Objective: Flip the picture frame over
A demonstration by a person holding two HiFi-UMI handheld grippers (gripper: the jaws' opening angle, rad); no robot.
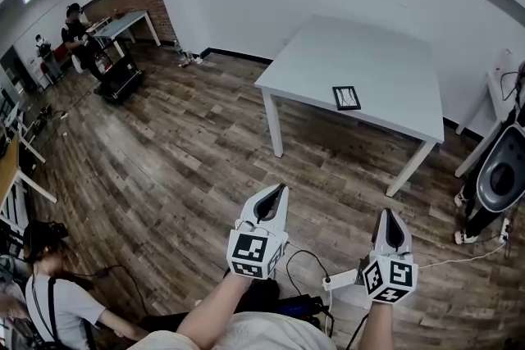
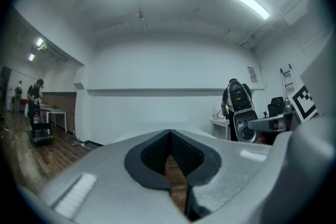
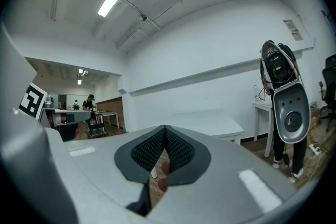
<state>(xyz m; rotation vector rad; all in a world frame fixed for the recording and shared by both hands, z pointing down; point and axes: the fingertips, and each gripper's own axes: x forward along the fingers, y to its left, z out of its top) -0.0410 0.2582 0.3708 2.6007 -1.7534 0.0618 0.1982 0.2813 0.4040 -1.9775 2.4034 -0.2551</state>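
Observation:
A small dark picture frame [image 1: 346, 97] lies flat near the front edge of a white table [image 1: 369, 53], which stands across the wooden floor from me. Both grippers are held low and level, well short of the table and pointing toward it. The left gripper [image 1: 279, 188] has its jaws together with nothing between them, as the left gripper view [image 2: 169, 132] also shows. To its right, the right gripper [image 1: 388, 214] is likewise shut and empty [image 3: 164, 127]. The white table [image 3: 210, 119] shows ahead in the right gripper view; the frame is not visible there.
A person wearing a large grey backpack device [image 1: 502, 168] stands right of the table beside a small white side table [image 1: 499, 82]. A power strip and cables [image 1: 340, 281] lie on the floor by my feet. A seated person [image 1: 49, 295] is at lower left; people and a cart [image 1: 119, 78] are far left.

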